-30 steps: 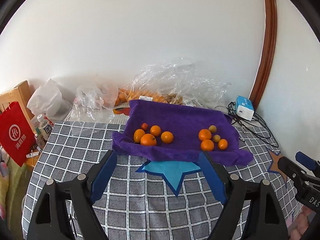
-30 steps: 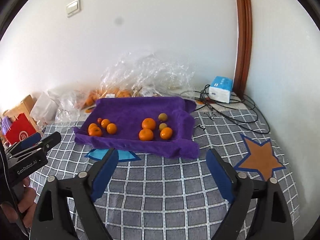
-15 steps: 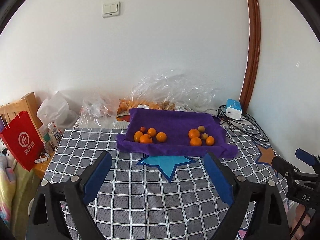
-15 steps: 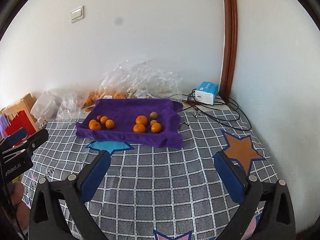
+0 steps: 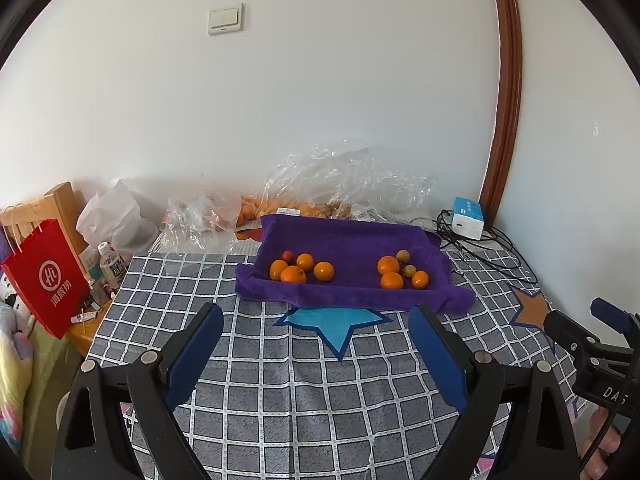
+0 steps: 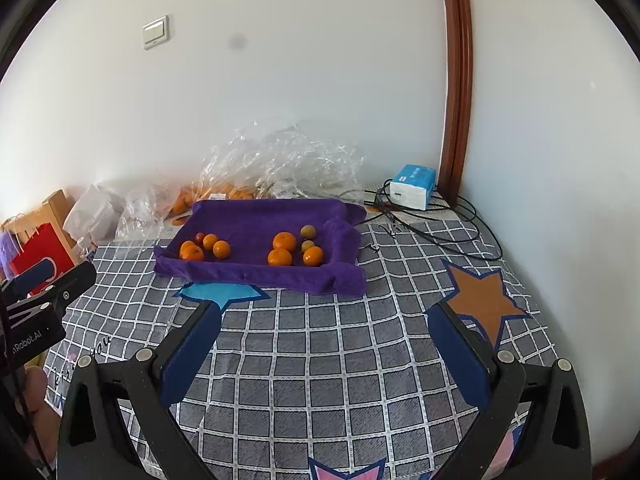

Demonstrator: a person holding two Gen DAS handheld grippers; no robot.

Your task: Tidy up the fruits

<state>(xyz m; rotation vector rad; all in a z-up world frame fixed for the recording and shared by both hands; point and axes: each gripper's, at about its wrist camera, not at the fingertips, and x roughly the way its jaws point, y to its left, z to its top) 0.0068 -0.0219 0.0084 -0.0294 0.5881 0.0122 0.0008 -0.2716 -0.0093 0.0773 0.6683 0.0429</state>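
room: bare checked tablecloth [image 5: 280, 392] lies open between both grippers and the purple towel tray [image 5: 352, 240], which sits near the wall | count: five fruits [image 5: 300, 270] at the tray's left, five fruits [image 5: 400, 272] at its right | left gripper [image 5: 316, 354] spread wide, just been opening, empty | right gripper [image 6: 324, 354] spread wide, just been opening, empty

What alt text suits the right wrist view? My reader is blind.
Ten small fruits sit in two clusters on a purple towel atop a checked cloth. The open, empty right hand-held gripper is in the foreground.
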